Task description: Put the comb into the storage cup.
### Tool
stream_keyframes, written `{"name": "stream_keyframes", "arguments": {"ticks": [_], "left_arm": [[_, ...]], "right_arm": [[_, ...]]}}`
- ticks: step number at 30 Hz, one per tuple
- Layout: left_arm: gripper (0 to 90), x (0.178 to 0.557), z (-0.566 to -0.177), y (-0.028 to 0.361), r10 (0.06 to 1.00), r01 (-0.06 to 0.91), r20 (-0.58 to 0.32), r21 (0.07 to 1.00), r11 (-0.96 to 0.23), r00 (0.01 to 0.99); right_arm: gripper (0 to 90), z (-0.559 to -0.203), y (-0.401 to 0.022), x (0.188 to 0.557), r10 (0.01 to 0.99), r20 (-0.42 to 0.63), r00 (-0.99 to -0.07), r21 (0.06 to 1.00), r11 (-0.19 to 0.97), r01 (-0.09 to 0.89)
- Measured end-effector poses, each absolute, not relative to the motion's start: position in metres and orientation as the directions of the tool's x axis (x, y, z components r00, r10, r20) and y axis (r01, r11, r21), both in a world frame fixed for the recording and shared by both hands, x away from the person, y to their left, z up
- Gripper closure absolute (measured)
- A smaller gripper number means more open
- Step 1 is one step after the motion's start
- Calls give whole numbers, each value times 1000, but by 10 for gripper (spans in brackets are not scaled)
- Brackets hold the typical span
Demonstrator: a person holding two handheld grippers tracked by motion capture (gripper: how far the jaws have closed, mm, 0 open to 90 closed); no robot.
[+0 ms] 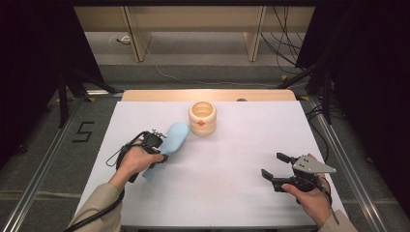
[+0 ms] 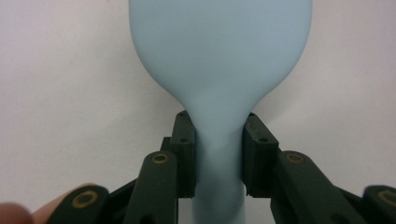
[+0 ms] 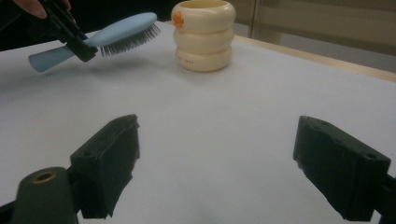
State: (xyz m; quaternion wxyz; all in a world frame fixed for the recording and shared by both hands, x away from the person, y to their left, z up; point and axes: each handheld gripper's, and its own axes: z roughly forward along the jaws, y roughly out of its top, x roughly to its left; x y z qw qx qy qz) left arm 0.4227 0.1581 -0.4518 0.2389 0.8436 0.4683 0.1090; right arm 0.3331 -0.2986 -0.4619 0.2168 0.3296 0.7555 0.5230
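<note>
Currently my left gripper [image 1: 155, 145] pinches the light-blue hairbrush [image 1: 170, 141] at its handle neck, holding it off the white table [image 1: 222, 183] beside the cream ringed cup [image 1: 202, 118]. My right gripper [image 1: 278, 170] hangs spread, holding nothing. Next move, likely: tip the brush upright, lower it into the cup.

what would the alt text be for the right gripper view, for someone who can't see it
Across a white table, the left gripper holds a light blue hairbrush by its handle, lifted off the surface, bristles down, beside a cream ringed cup with an orange mark. In the foreground the right gripper has its black jaws wide apart with nothing between them.
</note>
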Motion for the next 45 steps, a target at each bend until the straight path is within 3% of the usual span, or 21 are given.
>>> {"name": "stream_keyframes", "arguments": {"ticks": [9,21,45], "left_arm": [[696,407,-443,152,857,658,-30,655,-372,515],[696,390,-434,140,857,569,-25,758,-320,516],[696,377,-426,133,862,498,-29,826,-264,505]], "right_arm": [[155,-462,-299,333,726,17,-688,932,238,274],[155,-462,-299,333,725,17,-688,933,236,272],[155,-462,-299,333,727,19,-686,933,234,274]]}}
